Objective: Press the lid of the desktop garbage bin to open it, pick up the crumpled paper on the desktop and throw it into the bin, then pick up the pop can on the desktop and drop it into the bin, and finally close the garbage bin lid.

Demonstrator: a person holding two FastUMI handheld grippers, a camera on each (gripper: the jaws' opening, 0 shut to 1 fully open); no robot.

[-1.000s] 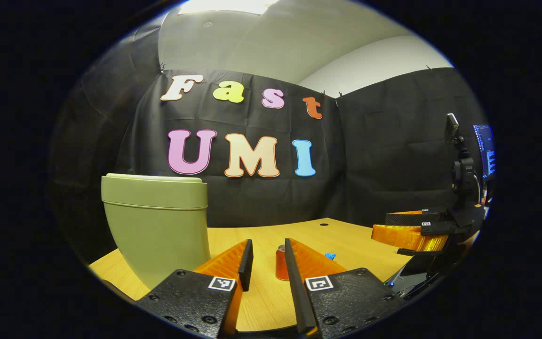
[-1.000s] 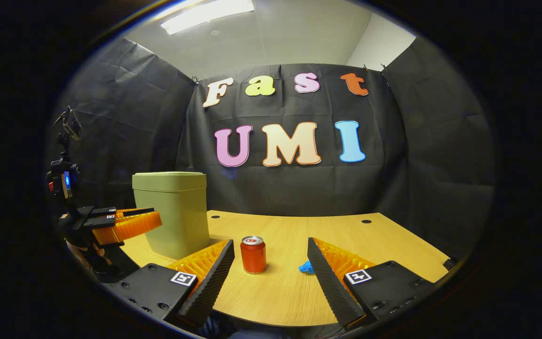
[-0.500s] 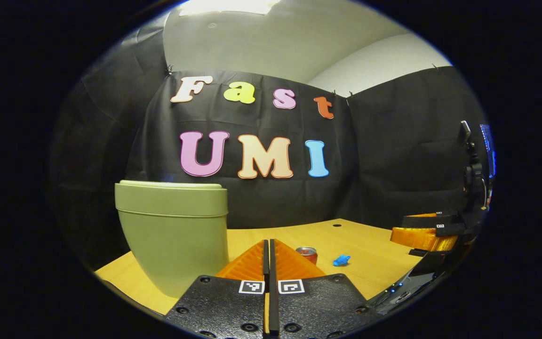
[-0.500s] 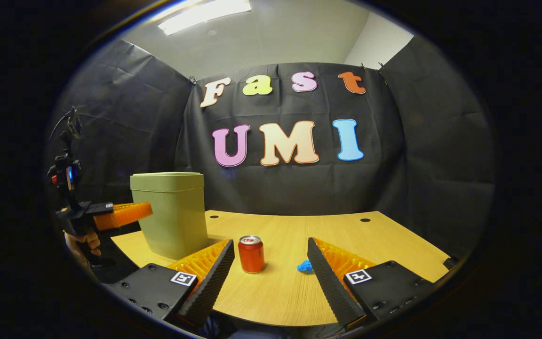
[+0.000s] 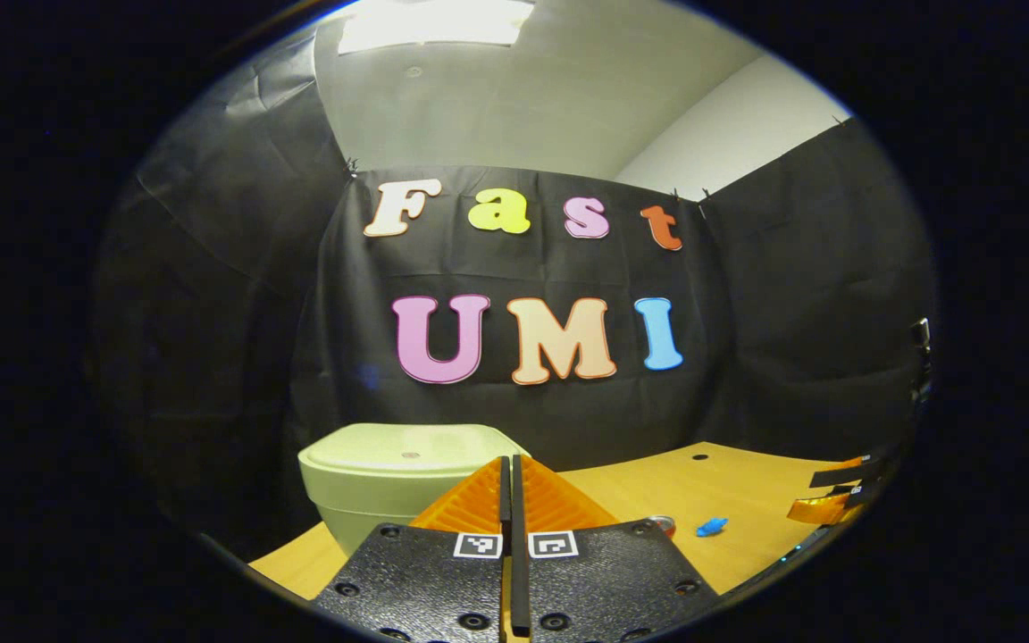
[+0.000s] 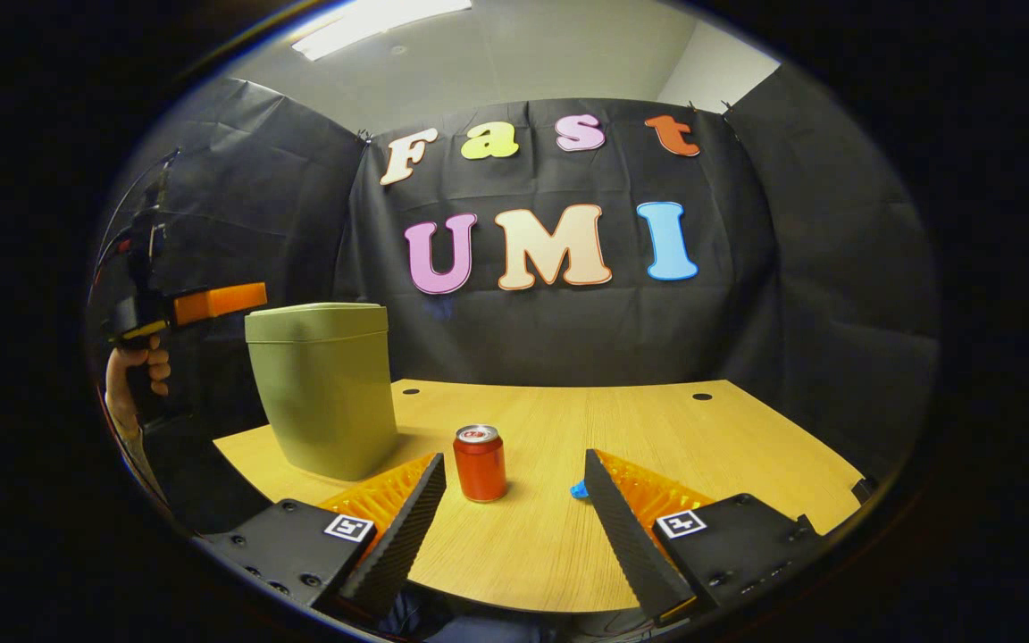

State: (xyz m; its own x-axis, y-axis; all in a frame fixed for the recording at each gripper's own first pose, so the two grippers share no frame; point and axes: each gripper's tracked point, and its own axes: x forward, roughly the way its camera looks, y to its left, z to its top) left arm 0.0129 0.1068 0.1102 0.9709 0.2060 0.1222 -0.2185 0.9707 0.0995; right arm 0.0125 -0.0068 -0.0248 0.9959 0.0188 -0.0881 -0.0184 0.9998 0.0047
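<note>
Tabletop (image 6: 747, 446) wood, curved near edge, bounded at back and both sides by black cloth wall; two round holes near its back edge. Broad bare stretch on the right half in the right gripper view.

Garbage bin (image 6: 322, 384) green, lid down, stands at the left end near the tabletop's left edge. Left gripper (image 5: 506, 487) clenched, fingers pressed together with nothing between, raised above lid height; in the left gripper view the lid (image 5: 412, 446) lies just beyond its tips. In the right gripper view it sits up left of the bin, held by a hand (image 6: 135, 371).

Right gripper (image 6: 514, 491) released, fingers wide apart, low over the near edge. Pop can (image 6: 480, 463) upright between the fingers' lines, ahead of them, apart from the bin. Crumpled paper (image 6: 579, 488) blue, small, just beside the right finger, partly hidden by it.
</note>
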